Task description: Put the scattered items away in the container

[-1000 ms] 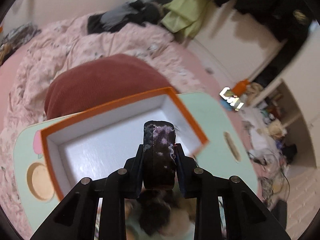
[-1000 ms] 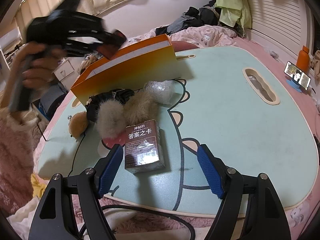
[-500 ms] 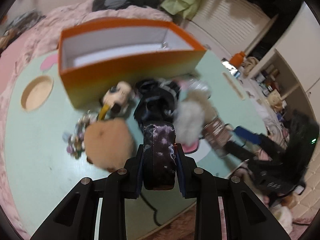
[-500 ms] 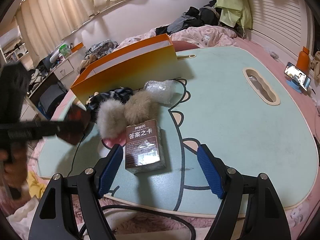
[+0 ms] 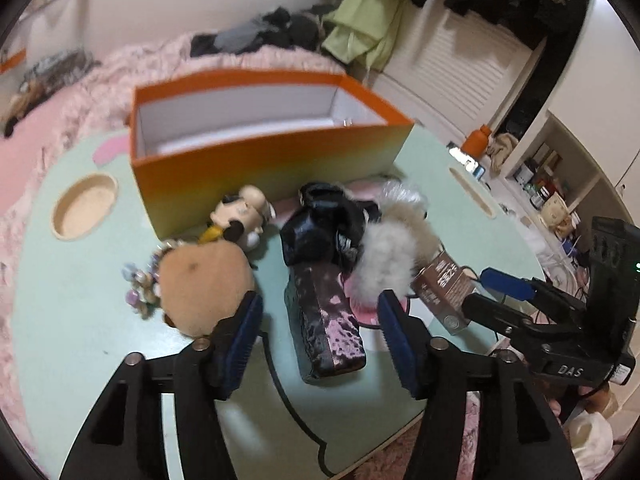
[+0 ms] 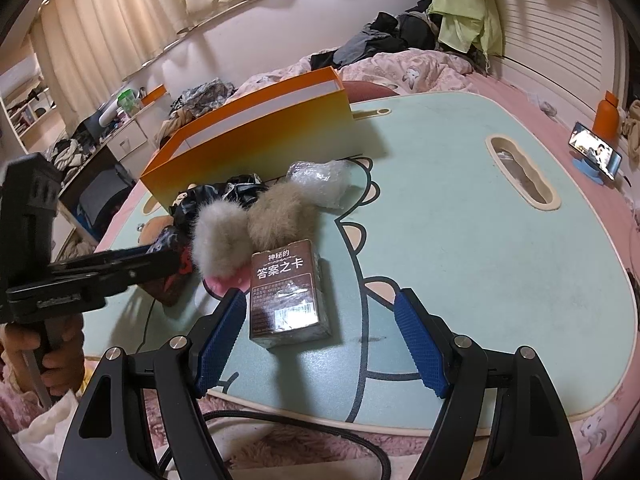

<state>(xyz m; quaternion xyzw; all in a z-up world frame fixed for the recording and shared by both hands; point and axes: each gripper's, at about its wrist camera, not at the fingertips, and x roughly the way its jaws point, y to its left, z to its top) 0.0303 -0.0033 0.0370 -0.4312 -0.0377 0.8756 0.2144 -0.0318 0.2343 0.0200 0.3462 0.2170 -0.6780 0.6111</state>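
An orange box (image 5: 272, 160) with a white inside stands open at the back of the mint table (image 6: 460, 220). In front of it lie a brown plush (image 5: 204, 284), a mouse figure (image 5: 240, 216), a black crumpled bag (image 5: 320, 228) and fluffy pompoms (image 5: 388, 256). My left gripper (image 5: 318, 298) hangs low over the table, its jaws opening. A dark pouch with pink speckles (image 5: 324, 320) lies on the table between them, clear of both pads. My right gripper (image 6: 320, 298) is open, with a brown card box (image 6: 286, 292) lying untouched between its fingers.
A clear plastic packet (image 6: 320, 180) lies behind the pompoms. A beaded trinket (image 5: 140, 292) sits left of the plush. The table has a round recess (image 5: 84, 204) and an oval slot (image 6: 520, 176). A phone (image 6: 596, 154) and orange bottle (image 6: 606, 116) stand beyond its right edge.
My left gripper came away from above the orange box and down to the table in front, still shut on the pouch. Its jaws then spread and the pouch now lies between them. The right gripper stayed still.
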